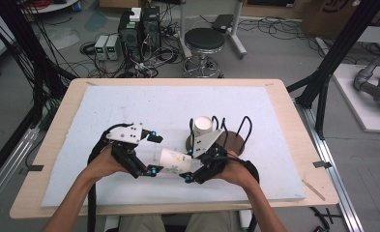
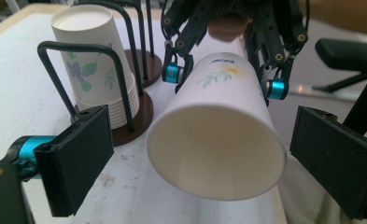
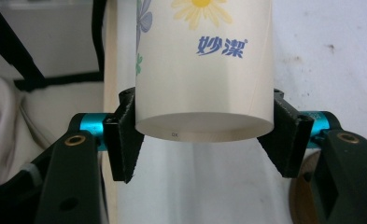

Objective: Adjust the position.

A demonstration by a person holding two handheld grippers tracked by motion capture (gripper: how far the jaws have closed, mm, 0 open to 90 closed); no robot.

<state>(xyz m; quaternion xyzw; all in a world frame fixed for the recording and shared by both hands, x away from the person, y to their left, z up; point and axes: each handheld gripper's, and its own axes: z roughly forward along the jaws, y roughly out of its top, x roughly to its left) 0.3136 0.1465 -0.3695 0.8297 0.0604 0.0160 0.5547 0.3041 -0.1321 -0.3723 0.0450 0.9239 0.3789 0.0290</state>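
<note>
1. White foam-covered worktop (image 1: 129,104) carries everything.
2. Right gripper (image 3: 203,133) fingers (image 3: 125,140) clamp the flower-printed white paper cup (image 2: 218,135) by its base, held sideways.
3. Left gripper (image 2: 204,158) fingers (image 2: 76,163) stand apart around its rim, likely to receive it.
4. Beside it, the brown wire-hooped cup rack (image 1: 236,140) holds stacked cups (image 1: 203,126).

Open white mat (image 1: 129,104) across the far and left of the desk (image 1: 57,121), black wire hoops (image 1: 245,126) and stacked cups (image 1: 203,126) on the brown stand (image 1: 233,142) blocking just beyond the right claw (image 1: 191,164), paper cup (image 1: 174,161) bridging both claws, left claw (image 1: 152,153) spread wide around its rim
</note>
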